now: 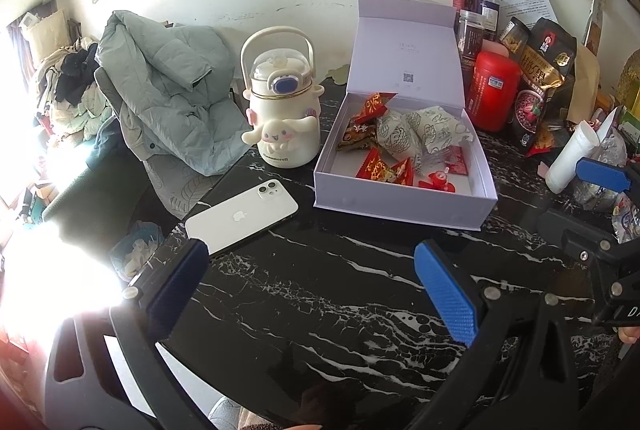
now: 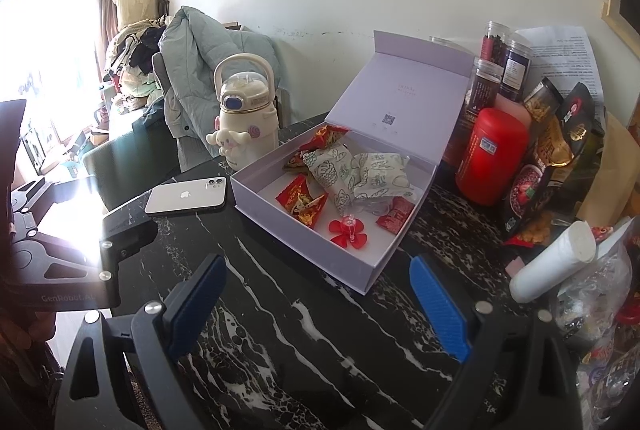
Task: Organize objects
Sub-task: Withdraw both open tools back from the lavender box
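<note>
A pale lilac box (image 1: pixel 400 208) (image 2: pixel 304 250) stands on the black marble table (image 1: pixel 320 310) with its lid up. Inside lie red candy wrappers (image 1: pixel 384 170), white patterned packets (image 2: pixel 352 166) and a red flower-shaped piece (image 2: pixel 348 232). A white phone (image 1: pixel 244 214) (image 2: pixel 186 196) lies face down left of the box. My left gripper (image 1: pixel 310 258) hovers open over bare table in front of the box, nothing between its fingers. My right gripper (image 2: pixel 318 264) is open too, just short of the box's near corner. Its blue pad (image 1: pixel 602 173) shows at the right of the left wrist view.
A cream cartoon bottle (image 1: pixel 282 110) stands behind the phone, beside a grey-green jacket (image 1: pixel 172 90) draped over a chair. Right of the box crowd a red canister (image 2: pixel 492 158), jars, snack bags and a white roll (image 2: pixel 552 262). The table's left edge runs near the phone.
</note>
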A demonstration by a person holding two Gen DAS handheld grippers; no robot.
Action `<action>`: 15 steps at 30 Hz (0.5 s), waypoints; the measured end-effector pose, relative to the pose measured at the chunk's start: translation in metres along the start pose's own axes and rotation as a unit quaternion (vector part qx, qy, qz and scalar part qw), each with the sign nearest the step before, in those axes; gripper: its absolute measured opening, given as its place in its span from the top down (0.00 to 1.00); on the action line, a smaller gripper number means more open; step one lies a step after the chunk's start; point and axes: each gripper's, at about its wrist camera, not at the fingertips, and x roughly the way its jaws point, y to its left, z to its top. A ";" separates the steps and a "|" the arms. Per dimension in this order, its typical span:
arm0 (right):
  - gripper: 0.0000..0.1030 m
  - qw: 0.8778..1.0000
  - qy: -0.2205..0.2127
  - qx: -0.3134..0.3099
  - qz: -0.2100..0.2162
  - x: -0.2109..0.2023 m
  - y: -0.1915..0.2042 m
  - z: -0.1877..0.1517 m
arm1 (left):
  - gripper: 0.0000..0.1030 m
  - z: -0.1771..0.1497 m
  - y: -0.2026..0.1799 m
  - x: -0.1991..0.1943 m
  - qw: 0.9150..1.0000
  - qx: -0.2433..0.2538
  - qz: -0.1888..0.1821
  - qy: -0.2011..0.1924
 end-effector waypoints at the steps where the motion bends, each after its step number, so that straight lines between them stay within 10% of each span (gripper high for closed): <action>1: 0.09 1.000 0.000 0.000 0.000 0.000 0.000 0.000 | 0.00 0.000 0.000 0.000 1.000 0.000 0.000 0.000; 15: 0.09 0.999 0.022 0.025 -0.010 0.015 -0.007 -0.001 | 0.00 0.002 -0.003 0.003 1.000 0.015 -0.001 -0.010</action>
